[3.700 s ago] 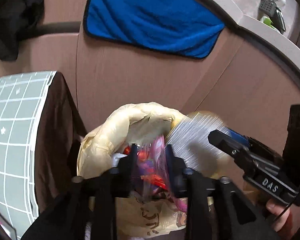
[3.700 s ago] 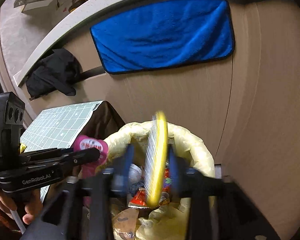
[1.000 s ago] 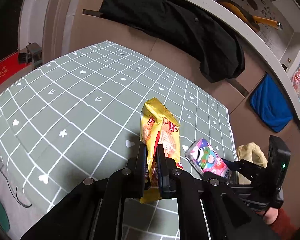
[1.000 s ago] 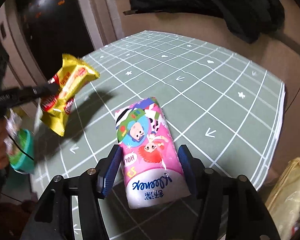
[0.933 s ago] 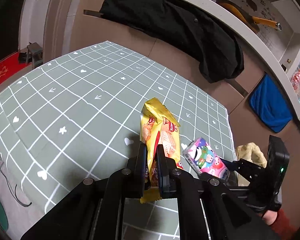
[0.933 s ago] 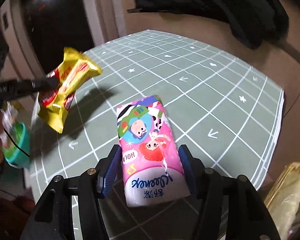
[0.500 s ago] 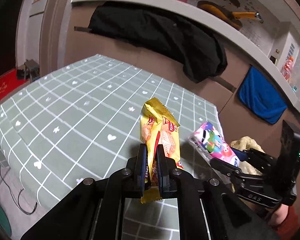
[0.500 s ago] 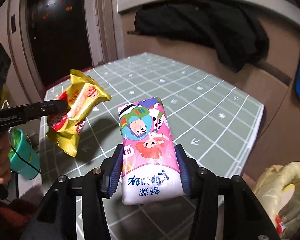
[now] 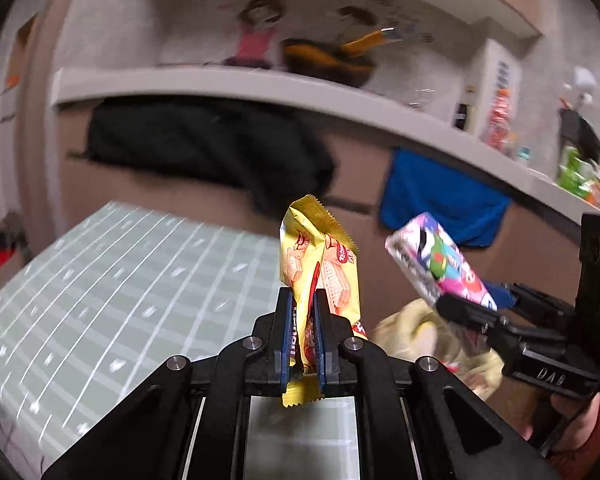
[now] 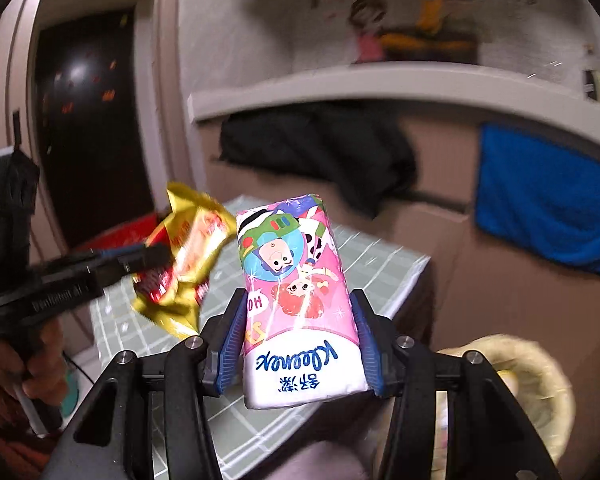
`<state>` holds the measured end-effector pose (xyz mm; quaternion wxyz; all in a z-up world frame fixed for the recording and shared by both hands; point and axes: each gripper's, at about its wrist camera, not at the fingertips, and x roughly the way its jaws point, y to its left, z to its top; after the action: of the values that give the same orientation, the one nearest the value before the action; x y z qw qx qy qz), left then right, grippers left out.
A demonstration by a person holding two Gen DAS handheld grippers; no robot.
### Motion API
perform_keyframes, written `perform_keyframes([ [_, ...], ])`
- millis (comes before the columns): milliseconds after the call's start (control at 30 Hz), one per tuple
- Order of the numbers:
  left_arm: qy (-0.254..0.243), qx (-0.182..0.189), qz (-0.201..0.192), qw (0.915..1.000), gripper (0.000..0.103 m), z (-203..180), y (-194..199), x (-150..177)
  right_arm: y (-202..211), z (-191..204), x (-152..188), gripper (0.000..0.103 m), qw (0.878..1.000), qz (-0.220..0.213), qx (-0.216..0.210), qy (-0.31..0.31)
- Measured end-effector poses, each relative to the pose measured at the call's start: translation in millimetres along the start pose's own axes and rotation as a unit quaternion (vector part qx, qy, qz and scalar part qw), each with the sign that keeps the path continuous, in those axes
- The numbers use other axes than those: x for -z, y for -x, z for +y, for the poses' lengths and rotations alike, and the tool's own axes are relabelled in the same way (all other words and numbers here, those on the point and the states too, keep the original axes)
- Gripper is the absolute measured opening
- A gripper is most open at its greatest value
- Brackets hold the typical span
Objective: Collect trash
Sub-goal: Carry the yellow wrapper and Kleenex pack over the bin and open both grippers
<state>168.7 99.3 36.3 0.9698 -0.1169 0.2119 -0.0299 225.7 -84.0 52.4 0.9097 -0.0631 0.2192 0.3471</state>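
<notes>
My left gripper point(image 9: 302, 300) is shut on a yellow snack wrapper point(image 9: 320, 256), held upright above the table. The wrapper also shows in the right wrist view point(image 10: 188, 256), at the left. My right gripper point(image 10: 300, 308) is shut on a pink tissue pack point(image 10: 296, 296) with cartoon print. The pack also shows in the left wrist view point(image 9: 440, 264), to the right of the wrapper. The yellow trash bag point(image 9: 420, 332) lies low, right of the table, below the right gripper; it also shows in the right wrist view point(image 10: 540, 384).
A green grid-patterned table point(image 9: 120, 280) lies below and to the left. A black garment point(image 9: 204, 152) and a blue towel point(image 9: 436, 208) hang on the brown counter front behind. A counter top point(image 9: 340, 100) holds blurred items.
Both grippers have lifted and swung right, away from the table toward the trash bag. The view now tilts up at the counter. The wrapper and tissue pack stay gripped.
</notes>
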Motion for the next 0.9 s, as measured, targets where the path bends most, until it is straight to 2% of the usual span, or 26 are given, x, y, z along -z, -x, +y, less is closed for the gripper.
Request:
perform_keyframes([
  [167,-0.044,0.035,-0.022,0.9982,0.01,-59.0,-8.8,-26.7,55.4,-34.1,-18.7,0.047,0.997,-0.051,0.057,-0.011],
  [333,-0.075,0.071,-0.03,0.9942,0.01,-106.7,-20.9,-42.3,92.6,-64.3,-21.1,0.047,0.991,-0.075,0.109,-0.027],
  [633,-0.104,0.113,-0.025,0.9878,0.01,-167.1,-47.5,-42.4,115.9,-107.3,-6.7,0.047,0.981,-0.08,0.163,-0.063],
  [900,-0.104,0.132,0.003,0.9858,0.01,-186.1,-80.8,-20.7,120.1,-134.9,18.5,0.048,0.974,-0.074,0.19,-0.094],
])
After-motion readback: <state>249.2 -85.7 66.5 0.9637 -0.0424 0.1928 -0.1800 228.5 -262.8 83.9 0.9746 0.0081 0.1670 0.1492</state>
